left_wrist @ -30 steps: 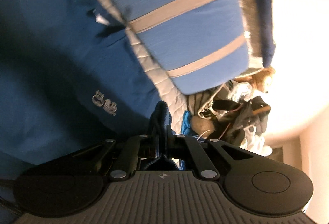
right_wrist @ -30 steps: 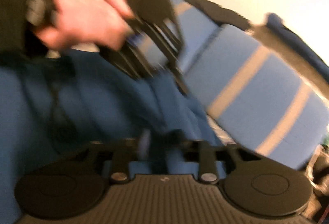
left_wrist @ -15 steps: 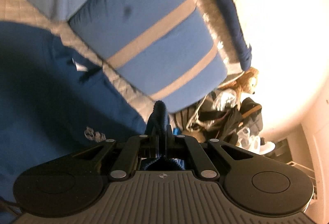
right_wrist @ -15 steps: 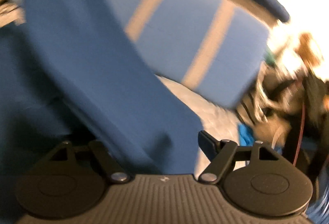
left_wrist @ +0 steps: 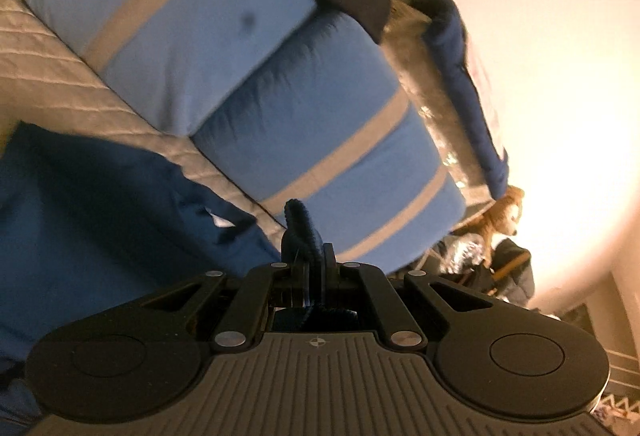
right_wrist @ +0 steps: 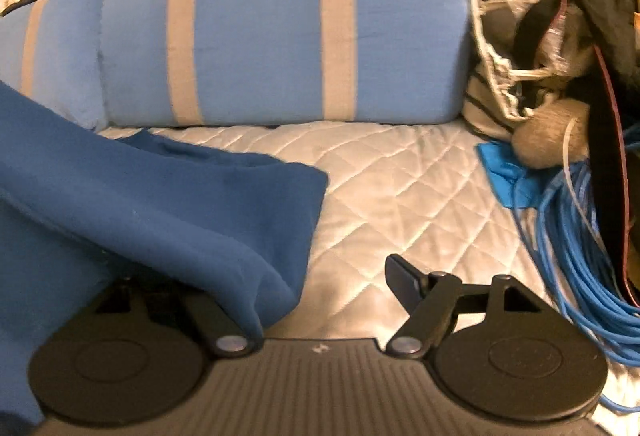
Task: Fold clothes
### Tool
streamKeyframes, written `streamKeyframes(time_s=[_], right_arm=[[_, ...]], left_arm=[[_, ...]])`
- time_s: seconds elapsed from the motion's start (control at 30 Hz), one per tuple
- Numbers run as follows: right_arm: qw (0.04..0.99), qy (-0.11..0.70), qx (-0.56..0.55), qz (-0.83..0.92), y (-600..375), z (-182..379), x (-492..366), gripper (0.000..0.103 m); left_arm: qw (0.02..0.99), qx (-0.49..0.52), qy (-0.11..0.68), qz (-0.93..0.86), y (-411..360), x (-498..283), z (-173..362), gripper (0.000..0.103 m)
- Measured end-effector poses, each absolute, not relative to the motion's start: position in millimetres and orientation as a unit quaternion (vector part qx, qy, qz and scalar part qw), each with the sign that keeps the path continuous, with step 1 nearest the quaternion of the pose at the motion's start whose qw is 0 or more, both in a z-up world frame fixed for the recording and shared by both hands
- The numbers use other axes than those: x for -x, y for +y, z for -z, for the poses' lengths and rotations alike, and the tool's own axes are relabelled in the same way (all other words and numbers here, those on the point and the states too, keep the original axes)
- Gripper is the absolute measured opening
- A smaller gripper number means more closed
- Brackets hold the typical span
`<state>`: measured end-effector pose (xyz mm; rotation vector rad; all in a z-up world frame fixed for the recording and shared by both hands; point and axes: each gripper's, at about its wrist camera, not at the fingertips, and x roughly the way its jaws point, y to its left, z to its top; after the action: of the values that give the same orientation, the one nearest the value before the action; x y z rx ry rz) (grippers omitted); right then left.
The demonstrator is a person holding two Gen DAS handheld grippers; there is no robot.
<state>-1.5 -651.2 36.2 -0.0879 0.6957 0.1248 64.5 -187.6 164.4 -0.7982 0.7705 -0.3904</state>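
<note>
Left gripper [left_wrist: 310, 268] is pinching a ribbed edge of the blue garment [left_wrist: 100, 220], which is spreading leftward; right gripper [right_wrist: 320, 288] (gaping) is probably half-covered by its fold.

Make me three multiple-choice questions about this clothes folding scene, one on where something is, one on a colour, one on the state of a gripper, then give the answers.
1. Where does the coil of blue cable lie?
A. On the pillows
B. On the quilted cover, right of the garment
C. Under the garment

2. What colour are the stripes on the blue pillow?
A. Beige
B. Red
C. Black

3. How is the left gripper?
A. Wide open and holding nothing
B. Out of view
C. Shut on the blue garment

Answers:
1 B: the coil rests on the quilt at the right edge of the right wrist view.
2 A: two beige bands cross the blue.
3 C: a fold of blue fabric sticks up between the closed fingers.
</note>
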Motion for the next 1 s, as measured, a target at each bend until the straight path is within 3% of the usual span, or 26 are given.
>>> streamKeyframes(time_s=[0.27, 0.63, 1.0], right_arm=[[0.914, 0.339, 0.190, -0.119, -614, -25, 17, 0.079], [0.904, 0.318, 0.229, -0.172, -599, -27, 39, 0.040], [0.902, 0.310, 0.233, -0.189, -589, -37, 51, 0.037]], left_arm=[[0.840, 0.347, 0.397, 0.132, -135, -64, -140, 0.004], [0.850, 0.265, 0.437, 0.132, -106, -40, -96, 0.005], [0.868, 0.171, 0.454, 0.111, -91, -13, -71, 0.005]])
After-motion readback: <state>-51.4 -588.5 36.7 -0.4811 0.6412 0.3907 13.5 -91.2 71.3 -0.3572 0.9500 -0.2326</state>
